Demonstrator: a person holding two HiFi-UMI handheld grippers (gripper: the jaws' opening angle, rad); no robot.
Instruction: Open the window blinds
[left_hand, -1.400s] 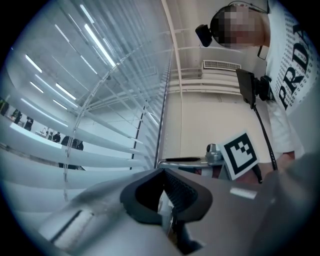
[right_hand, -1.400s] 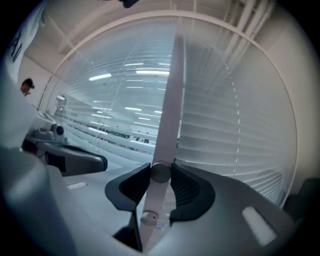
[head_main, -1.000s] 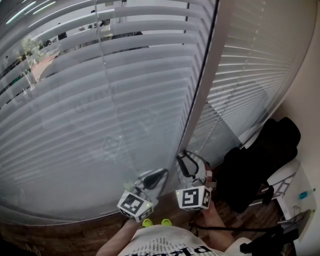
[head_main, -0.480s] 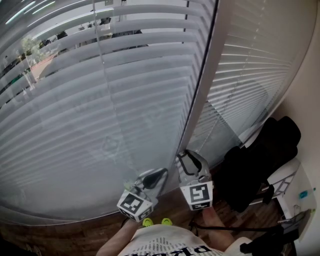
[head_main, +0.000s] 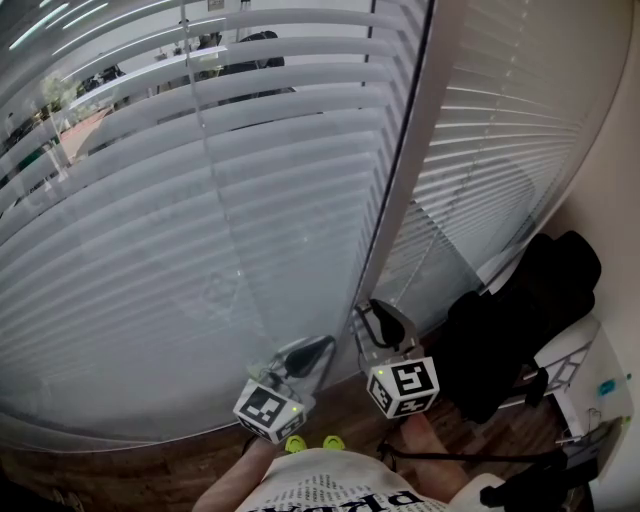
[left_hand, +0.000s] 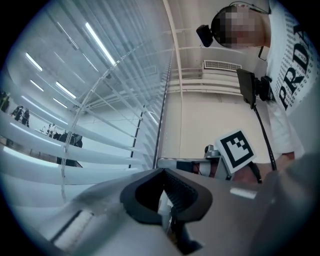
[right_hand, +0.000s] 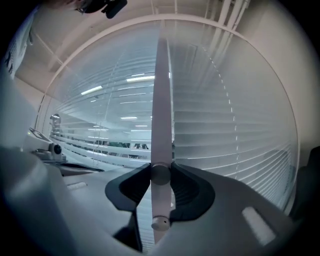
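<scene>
White horizontal blinds (head_main: 250, 200) cover the window ahead; the top left slats stand tilted and show the outdoors between them. My right gripper (head_main: 372, 312) is at the foot of the window post (head_main: 410, 170). In the right gripper view the right gripper (right_hand: 161, 176) is shut on the white tilt wand (right_hand: 161, 115), which runs straight up between the pads. My left gripper (head_main: 322, 347) sits level just to its left, jaws together with nothing seen between them (left_hand: 162, 172). A thin clear cord (head_main: 215, 200) hangs down the blind beside it.
A second blind (head_main: 500, 150) covers the pane right of the post. A black coat or bag (head_main: 520, 320) lies on a chair at the right. A dark wooden floor (head_main: 150, 465) runs under the blinds. A black cable (head_main: 470, 458) crosses low at the right.
The right gripper has rolled about its own axis with the wand in it; its marker cube has turned. The top left slats show slightly wider gaps. The left gripper has stayed put.
</scene>
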